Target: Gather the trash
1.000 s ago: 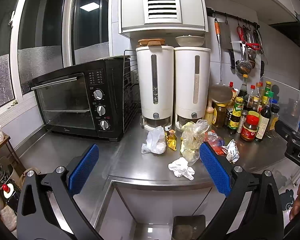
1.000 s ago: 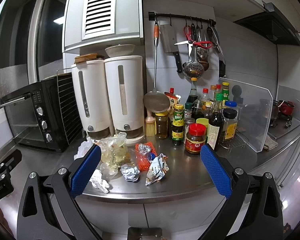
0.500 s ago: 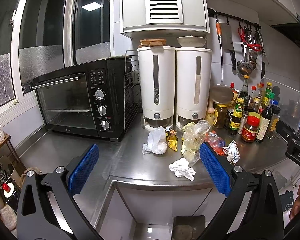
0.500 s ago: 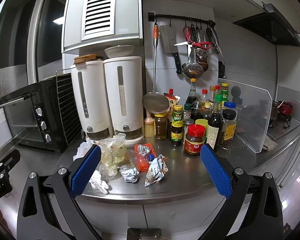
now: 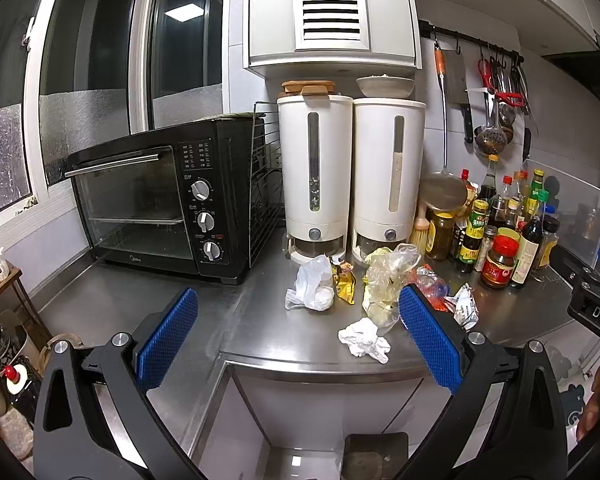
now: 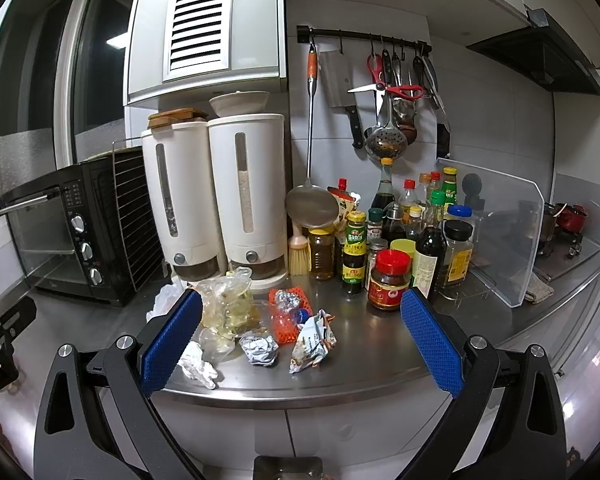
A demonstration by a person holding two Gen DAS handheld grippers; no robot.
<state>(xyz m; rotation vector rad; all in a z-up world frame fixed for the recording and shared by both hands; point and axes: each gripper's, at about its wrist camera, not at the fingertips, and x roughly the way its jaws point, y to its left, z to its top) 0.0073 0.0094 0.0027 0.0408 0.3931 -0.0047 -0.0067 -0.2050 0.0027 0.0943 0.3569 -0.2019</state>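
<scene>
A steel tabletop runs along a tiled kitchen wall, with a black toaster oven at the left and two tall white dispensers beside it. To the right stands a crowd of sauce bottles, among them a red-lidded jar, with utensils hanging from a rail above.

The trash lies in a loose cluster in front of the dispensers, near the tabletop's front edge. A white plastic bag sits furthest left, a small gold wrapper just beside it. A crumpled clear bag takes the middle, with an orange net and a bit of foil on its right. Closer to the edge are a wad of white tissue, a ball of silver foil and a torn printed packet.

The left hand-held gripper hangs in front of the tabletop with its blue pads spread wide, holding nothing. The right hand-held gripper is likewise wide open and empty, facing the foil ball and packet from short of the edge.
</scene>
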